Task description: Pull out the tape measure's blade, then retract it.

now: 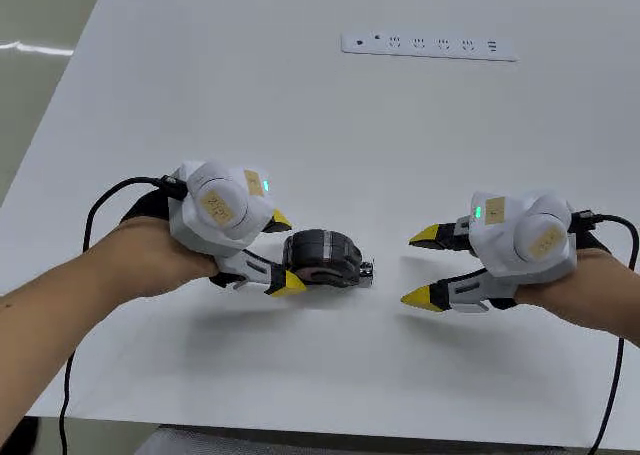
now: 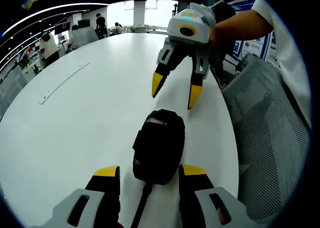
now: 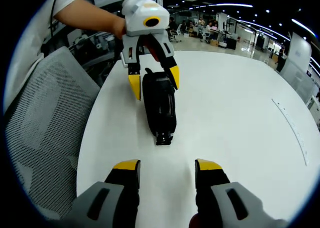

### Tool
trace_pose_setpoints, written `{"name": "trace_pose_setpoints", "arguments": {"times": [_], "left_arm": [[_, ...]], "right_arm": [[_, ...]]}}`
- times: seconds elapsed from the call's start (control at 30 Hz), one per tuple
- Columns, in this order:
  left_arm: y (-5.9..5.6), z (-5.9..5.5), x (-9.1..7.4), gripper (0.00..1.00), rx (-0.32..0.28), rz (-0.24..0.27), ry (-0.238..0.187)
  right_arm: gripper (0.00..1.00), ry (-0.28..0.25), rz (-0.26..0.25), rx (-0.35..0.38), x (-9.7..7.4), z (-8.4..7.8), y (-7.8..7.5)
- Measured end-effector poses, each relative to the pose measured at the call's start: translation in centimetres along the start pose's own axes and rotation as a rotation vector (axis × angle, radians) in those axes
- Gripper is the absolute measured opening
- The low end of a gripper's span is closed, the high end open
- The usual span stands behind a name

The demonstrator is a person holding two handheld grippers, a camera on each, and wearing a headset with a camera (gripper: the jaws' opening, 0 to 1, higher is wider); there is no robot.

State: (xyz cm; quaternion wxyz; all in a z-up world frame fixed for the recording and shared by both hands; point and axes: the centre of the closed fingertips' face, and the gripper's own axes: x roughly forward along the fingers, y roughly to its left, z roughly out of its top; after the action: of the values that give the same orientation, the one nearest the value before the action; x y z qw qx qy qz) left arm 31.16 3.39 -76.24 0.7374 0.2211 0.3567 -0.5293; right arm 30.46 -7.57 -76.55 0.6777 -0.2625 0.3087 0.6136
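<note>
A black tape measure (image 1: 322,258) lies on the white table (image 1: 300,105), its blade fully in and its hook end (image 1: 366,269) pointing right. My left gripper (image 1: 286,251) is open and straddles the case's rear, with a yellow-tipped jaw on each side; in the left gripper view the tape measure (image 2: 159,145) sits between the tips of that gripper (image 2: 150,171), with a small gap on one side. My right gripper (image 1: 420,267) is open and holds nothing, a short way right of the hook. In the right gripper view it (image 3: 166,165) faces the tape measure (image 3: 159,105).
A white power strip (image 1: 428,46) lies at the far side of the table. Grey mesh chairs (image 2: 270,138) stand by the near edge. A black cable trails from each gripper. People sit at desks in the far background.
</note>
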Motion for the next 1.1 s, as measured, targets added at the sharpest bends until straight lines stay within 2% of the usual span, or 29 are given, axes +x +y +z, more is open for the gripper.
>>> {"name": "trace_pose_setpoints", "arguments": {"times": [0.23, 0.6, 1.1], "left_arm": [[-0.3, 0.2, 0.3, 0.35, 0.008, -0.019, -0.001], [-0.7, -0.1, 0.8, 0.30, 0.029, -0.034, 0.009], [-0.7, -0.2, 0.9, 0.30, 0.032, -0.032, 0.018]], "right_arm": [[0.39, -0.001, 0.015, -0.003, 0.8, 0.5, 0.1], [0.37, -0.012, 0.038, -0.015, 2.2, 1.2, 0.0], [0.28, 0.009, 0.072, -0.049, 4.1, 1.7, 0.6]]}}
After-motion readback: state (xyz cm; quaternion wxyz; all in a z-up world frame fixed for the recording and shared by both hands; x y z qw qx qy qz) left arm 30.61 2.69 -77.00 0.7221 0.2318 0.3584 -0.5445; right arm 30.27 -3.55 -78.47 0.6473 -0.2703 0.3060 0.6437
